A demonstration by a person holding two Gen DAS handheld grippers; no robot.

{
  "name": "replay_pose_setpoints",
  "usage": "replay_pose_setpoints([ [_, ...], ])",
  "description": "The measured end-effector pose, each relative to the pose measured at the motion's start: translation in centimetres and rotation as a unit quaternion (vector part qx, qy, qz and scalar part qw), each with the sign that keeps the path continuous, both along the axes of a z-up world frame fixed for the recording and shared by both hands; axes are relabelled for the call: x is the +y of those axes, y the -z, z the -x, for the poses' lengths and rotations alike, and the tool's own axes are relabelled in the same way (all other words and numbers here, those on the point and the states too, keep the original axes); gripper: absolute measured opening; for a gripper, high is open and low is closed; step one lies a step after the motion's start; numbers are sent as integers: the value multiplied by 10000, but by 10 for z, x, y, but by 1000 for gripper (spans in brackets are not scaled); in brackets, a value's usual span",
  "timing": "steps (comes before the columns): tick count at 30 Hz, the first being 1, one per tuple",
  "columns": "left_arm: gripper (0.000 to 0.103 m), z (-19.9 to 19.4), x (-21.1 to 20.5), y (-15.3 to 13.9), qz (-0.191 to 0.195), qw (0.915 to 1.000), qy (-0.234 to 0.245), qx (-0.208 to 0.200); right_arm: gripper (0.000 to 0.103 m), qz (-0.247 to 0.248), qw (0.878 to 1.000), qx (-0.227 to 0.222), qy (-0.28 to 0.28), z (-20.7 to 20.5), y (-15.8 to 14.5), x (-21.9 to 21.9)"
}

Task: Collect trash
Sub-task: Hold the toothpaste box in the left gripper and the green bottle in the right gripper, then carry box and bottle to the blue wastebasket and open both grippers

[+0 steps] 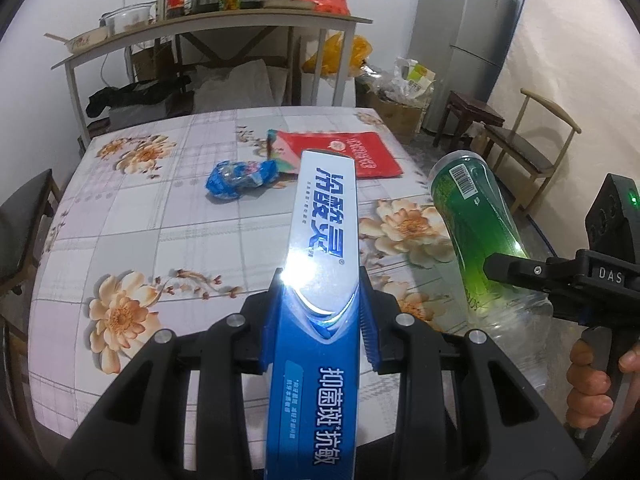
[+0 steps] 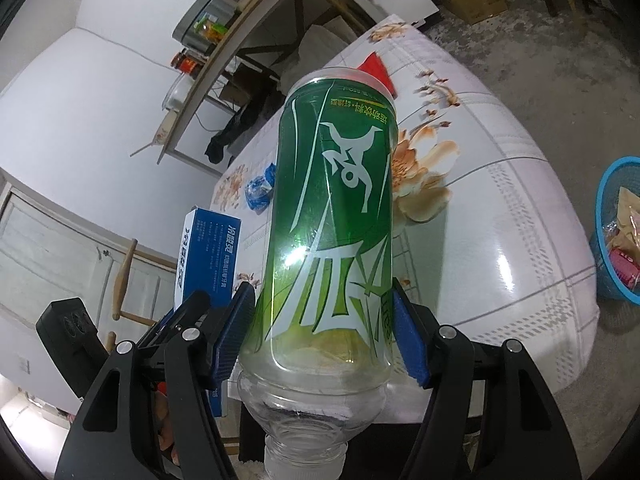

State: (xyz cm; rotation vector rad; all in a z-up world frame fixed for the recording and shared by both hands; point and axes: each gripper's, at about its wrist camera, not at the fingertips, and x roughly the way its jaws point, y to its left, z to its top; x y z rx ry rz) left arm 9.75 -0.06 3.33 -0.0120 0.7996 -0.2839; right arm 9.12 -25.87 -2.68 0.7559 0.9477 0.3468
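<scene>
Both claws are loaded: the left gripper (image 1: 320, 320) clamps a blue toothpaste box (image 1: 320, 240), and the right gripper (image 2: 324, 336) clasps a green-labelled plastic bottle (image 2: 332, 216), base pointing away, above the table's (image 1: 160, 220) right edge. Farther along the floral tablecloth lie a crumpled blue wrapper (image 1: 240, 178) and a red packet (image 1: 344, 152) near the far edge. A blue basket (image 2: 620, 232) of rubbish stands on the floor beside the table. A cluttered shelf (image 1: 200, 28) stands beyond.
</scene>
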Motion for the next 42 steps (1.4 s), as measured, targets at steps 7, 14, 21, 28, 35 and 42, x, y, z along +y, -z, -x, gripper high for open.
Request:
replay_pose_setpoints([
  [7, 32, -4, -40, -13, 235, 9979, 607, 37, 65, -8, 9972, -217, 722, 34, -15, -57],
  [14, 32, -18, -121, -21, 452, 9858, 1601, 221, 65, 14, 9789, -261, 2024, 100, -18, -155],
  [21, 32, -30, -227, -3, 413, 9625, 2533, 876, 65, -253, 9593, 302, 2797, 144, 31, -219],
  [28, 32, -41, -317, 47, 225, 9344, 3011, 1888, 65, -711, 9483, 1068, 2902, 136, 102, -256],
  [35, 46, -71, -390, 84, 156, 9299, 2970, 2162, 70, -558, 9341, 1477, 3201, 90, 159, -310],
  [42, 56, -87, -391, 104, 285, 9358, 2688, 2262, 71, -632, 9166, 1916, 3452, 93, 216, -324],
])
